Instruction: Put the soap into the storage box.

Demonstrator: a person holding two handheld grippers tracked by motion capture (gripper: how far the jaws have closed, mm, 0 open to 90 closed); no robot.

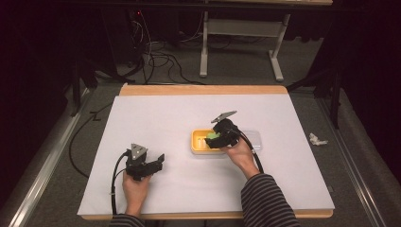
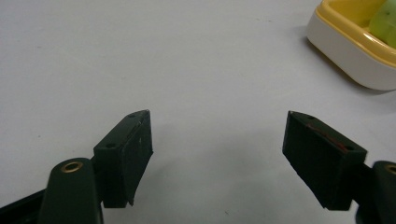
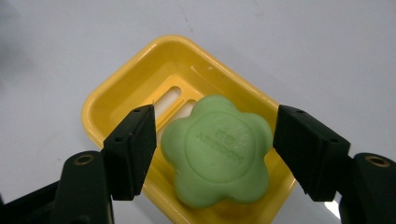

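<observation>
A green flower-shaped soap (image 3: 217, 151) lies in a yellow soap dish (image 3: 109, 98) near the middle of the white table cover. My right gripper (image 3: 215, 135) reaches down over the dish with one jaw on each side of the soap. A thin gap shows at the left jaw, and the right jaw is at the soap's edge. In the high view the right gripper (image 1: 216, 137) sits over the dish (image 1: 197, 142) and the soap (image 1: 211, 136). My left gripper (image 1: 160, 160) rests low at the front left, open with nothing between its jaws (image 2: 217, 140). The dish corner (image 2: 345, 46) lies ahead to its right.
A clear lid (image 1: 255, 138) lies just right of the dish. The white cover (image 1: 156, 118) spans the wooden table. A crumpled white scrap (image 1: 317, 139) lies on the floor to the right. Cables and a table frame (image 1: 204, 42) stand beyond the far edge.
</observation>
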